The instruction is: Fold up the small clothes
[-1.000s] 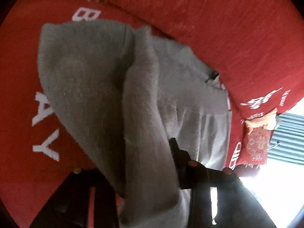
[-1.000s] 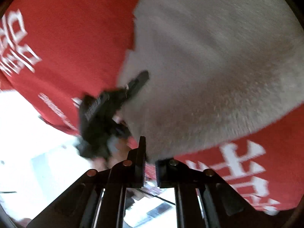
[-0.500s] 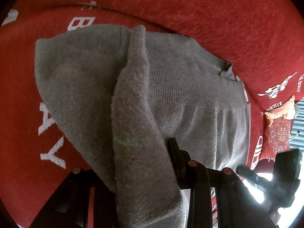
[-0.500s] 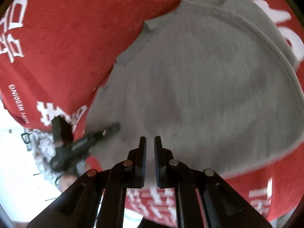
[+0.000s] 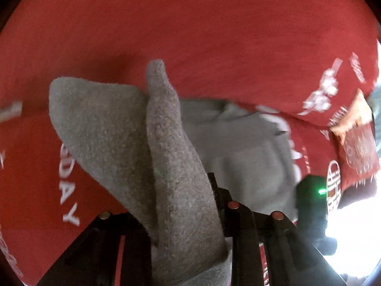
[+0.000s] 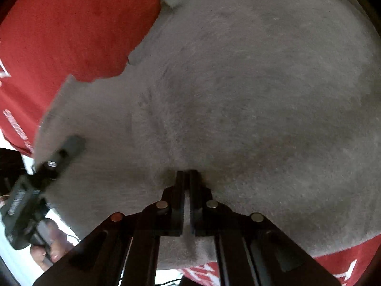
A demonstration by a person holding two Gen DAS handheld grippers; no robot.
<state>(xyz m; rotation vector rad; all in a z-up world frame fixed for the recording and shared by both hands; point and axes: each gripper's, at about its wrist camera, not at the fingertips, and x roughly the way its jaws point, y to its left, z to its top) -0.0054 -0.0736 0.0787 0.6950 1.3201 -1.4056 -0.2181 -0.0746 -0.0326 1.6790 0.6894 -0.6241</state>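
The grey knit garment (image 6: 238,90) lies spread on my red printed cloth (image 5: 214,28), reaching toward the cloth's edge on the left gripper's side. My right gripper (image 6: 187,175) has its jaws fully closed and pinching a pucker of the grey fabric in the middle of the piece. My left gripper (image 5: 188,190) has just been closing, and its jaws clamp a fold of the same garment, which stands up from the cloth as a ridge.

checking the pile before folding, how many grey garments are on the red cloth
1: a grey garment spread on the red cloth, one edge lifted in the left gripper. More could lie hidden underneath.
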